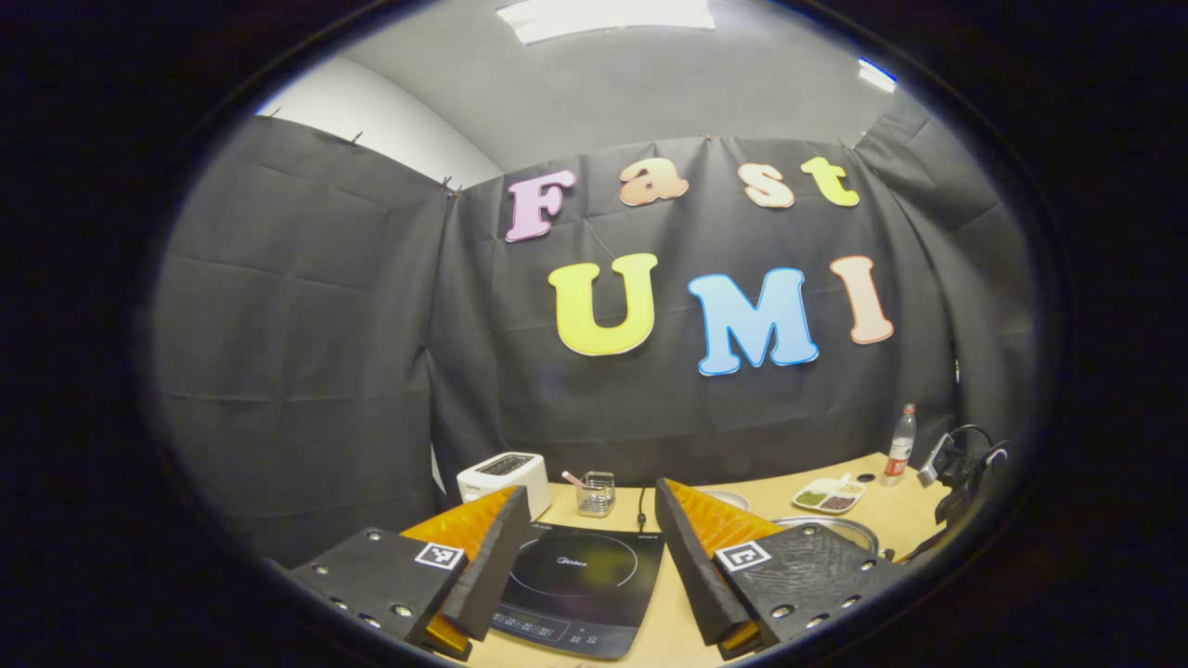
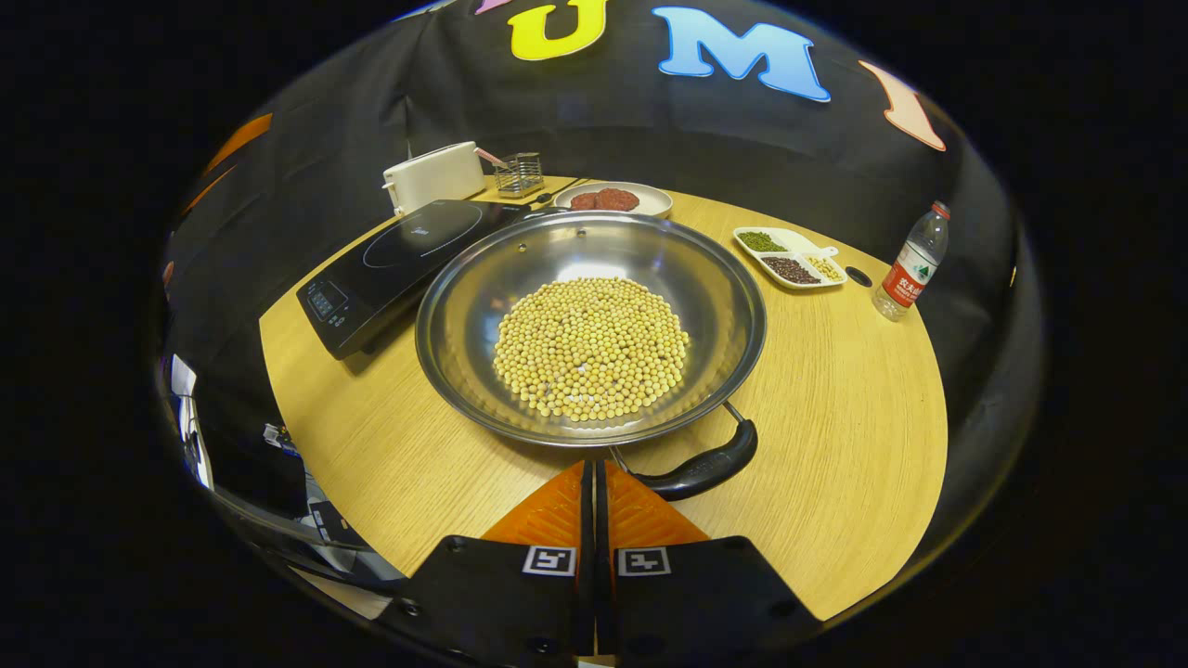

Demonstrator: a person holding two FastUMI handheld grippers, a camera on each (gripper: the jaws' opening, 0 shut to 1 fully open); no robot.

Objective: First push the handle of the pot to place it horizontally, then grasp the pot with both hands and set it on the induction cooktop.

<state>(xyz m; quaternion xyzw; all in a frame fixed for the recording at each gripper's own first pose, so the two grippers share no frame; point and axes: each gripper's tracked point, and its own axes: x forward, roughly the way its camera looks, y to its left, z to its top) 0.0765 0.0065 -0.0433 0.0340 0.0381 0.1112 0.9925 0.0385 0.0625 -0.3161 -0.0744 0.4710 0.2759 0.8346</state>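
Step in hand, by judgement: the first, pushing the handle. The right gripper (image 2: pixel 594 482) had its fingers pressed together with nothing between them, tips just beside the pot's handle (image 2: pixel 701 468); whether they touched it could not be told. The handle lay at the pot's near rim, angled toward the right. The next move would call for a sideways nudge on the handle, gentle enough not to spill the load.

Pot (image 2: pixel 705 278): wide, shallow, steel, standing on the wooden table (image 2: pixel 854 417) just beside the induction cooktop (image 2: pixel 399 255), not yet on it. Contents: a heaped layer of soybeans (image 2: pixel 589 348).

Left gripper (image 1: pixel 585 557): fingers spread wide, empty, held above the induction cooktop with the pot's rim off to its right.

Other containers, along the back of the table:
- Plate (image 2: pixel 650 193), holding something reddish-brown.
- Divided dish (image 2: pixel 742 237), with green, dark and pale grains in separate compartments.
- Water bottle (image 2: pixel 911 264), upright, capped.
- Wire basket (image 2: pixel 520 173), beside a toaster (image 2: pixel 434 174).
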